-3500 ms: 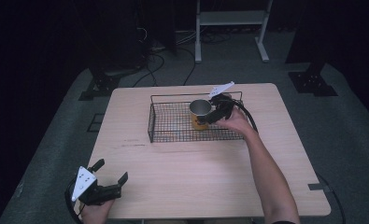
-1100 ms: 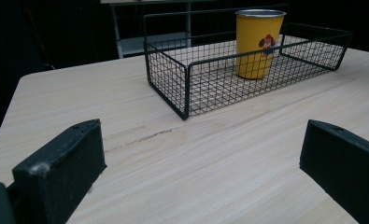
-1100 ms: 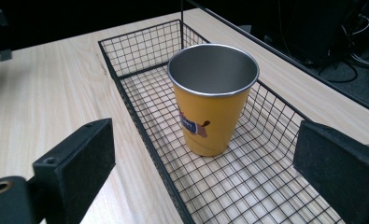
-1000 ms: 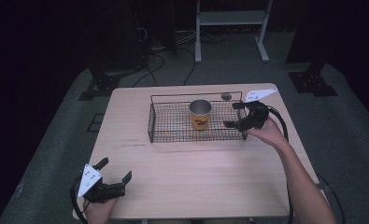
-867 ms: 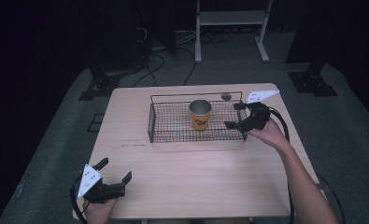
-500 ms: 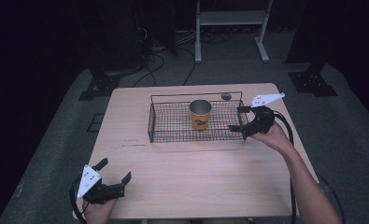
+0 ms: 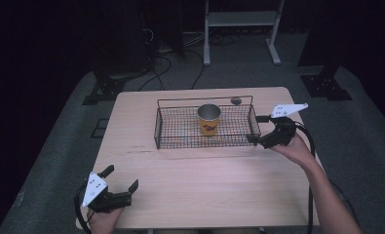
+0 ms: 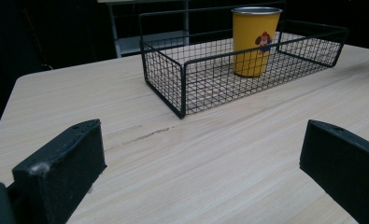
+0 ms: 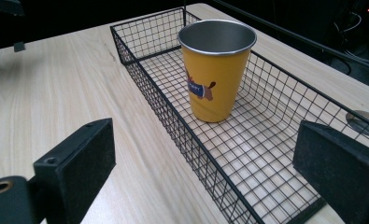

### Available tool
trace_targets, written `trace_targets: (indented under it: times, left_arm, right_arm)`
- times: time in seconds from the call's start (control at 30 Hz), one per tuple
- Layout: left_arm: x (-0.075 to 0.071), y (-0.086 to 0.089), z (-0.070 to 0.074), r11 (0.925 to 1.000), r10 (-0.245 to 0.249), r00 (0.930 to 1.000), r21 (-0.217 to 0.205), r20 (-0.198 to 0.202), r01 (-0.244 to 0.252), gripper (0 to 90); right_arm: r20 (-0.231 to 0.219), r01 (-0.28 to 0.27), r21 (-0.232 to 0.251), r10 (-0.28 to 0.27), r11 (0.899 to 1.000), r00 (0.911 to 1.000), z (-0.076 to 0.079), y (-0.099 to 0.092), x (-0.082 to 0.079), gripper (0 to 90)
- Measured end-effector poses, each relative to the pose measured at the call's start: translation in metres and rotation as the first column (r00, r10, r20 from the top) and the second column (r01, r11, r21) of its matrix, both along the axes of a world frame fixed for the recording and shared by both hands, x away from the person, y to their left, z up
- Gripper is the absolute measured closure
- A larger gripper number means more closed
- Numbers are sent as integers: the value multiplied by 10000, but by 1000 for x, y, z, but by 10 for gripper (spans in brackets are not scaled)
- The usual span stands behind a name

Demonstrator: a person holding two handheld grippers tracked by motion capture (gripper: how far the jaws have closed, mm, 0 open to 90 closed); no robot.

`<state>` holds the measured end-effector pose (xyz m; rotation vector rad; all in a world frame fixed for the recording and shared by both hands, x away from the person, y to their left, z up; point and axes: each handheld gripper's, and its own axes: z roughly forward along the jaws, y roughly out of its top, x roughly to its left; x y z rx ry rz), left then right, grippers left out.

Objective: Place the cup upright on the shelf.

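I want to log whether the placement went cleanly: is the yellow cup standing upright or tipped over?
Upright. The yellow cup stands on its base on the wire basket's floor, open rim facing up, and no gripper touches it.

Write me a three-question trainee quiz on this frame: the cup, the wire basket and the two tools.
1. True or false: the yellow cup lies on its side on the table outside the wire basket.
2. Which tool is nearer the basket? A) left tool B) right tool
3. Fill in: both tools have their jaws ____.

Key
1. False. The cup stands upright on the basket's mesh floor, its mouth facing up.
2. B. The right tool sits at the basket's right end; the left tool is at the table's near left corner.
3. Open. Each gripper view shows its two black jaws wide apart with nothing between them.
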<state>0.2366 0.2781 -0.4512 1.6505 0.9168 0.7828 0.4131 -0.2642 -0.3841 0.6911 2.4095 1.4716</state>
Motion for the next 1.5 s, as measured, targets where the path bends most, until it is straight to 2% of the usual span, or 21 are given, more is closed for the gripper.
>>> trace_targets:
  times: [0.43,1.03,1.5]
  left_arm:
    - [1,-2,0,10000,-41,10000,51,9,41,0]
    - [1,-2,0,10000,-40,10000,39,-3,40,0]
    - [1,-1,0,10000,-14,10000,48,-3,14,0]
  right_arm:
    - [-127,63,193,-60,9998,9999,-10,-10,-13,57]
    - [-271,79,140,-75,9999,9996,-29,-24,-34,58]
    - [-334,139,195,-133,9997,9994,-35,-34,-49,57]
